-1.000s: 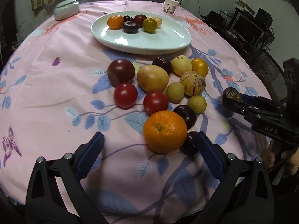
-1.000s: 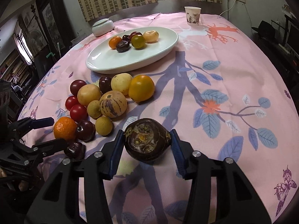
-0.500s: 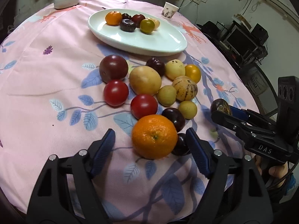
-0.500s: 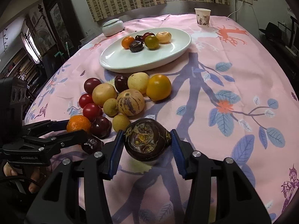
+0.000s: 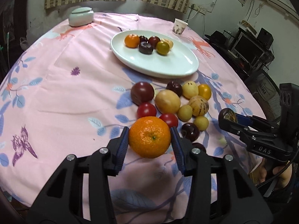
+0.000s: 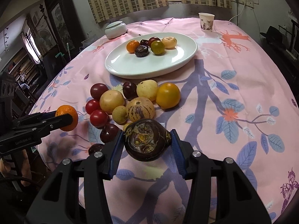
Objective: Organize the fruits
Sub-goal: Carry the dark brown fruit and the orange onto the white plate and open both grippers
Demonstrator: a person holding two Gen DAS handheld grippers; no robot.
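Your left gripper [image 5: 149, 137] has its jaws pinching the orange [image 5: 149, 136], both blue pads flat against its sides; from the right wrist view the fruit [image 6: 67, 118] hangs clear above the pink cloth of the desk [image 5: 56, 97]. Your right gripper [image 6: 147, 142] has its jaws clamped on a dark purple fruit [image 6: 147, 142], its patterned end turned toward the camera.

Just ahead of your left jaws lies the loose pile: two red tomatoes [image 5: 146, 110] closest, a large yellow fruit [image 5: 167, 101] beyond them, a dark red round fruit [image 5: 142, 93] further off to the left. A dark plum [image 5: 190, 131] sits just right of your right-hand pad. The striped yellow fruit [image 6: 140, 111] is directly in front of your right jaws, with a yellow-orange tomato [image 6: 168, 95] behind it to the right.

Past the pile, well ahead of both jaws, stands the white plate [image 5: 168, 65], holding a small orange [image 5: 132, 40], dark fruits, a green-yellow one [image 5: 163, 48] and a pale one clustered at its far end. A paper cup [image 6: 206, 21] and a lidded white jar [image 5: 80, 16] stand beyond the plate.
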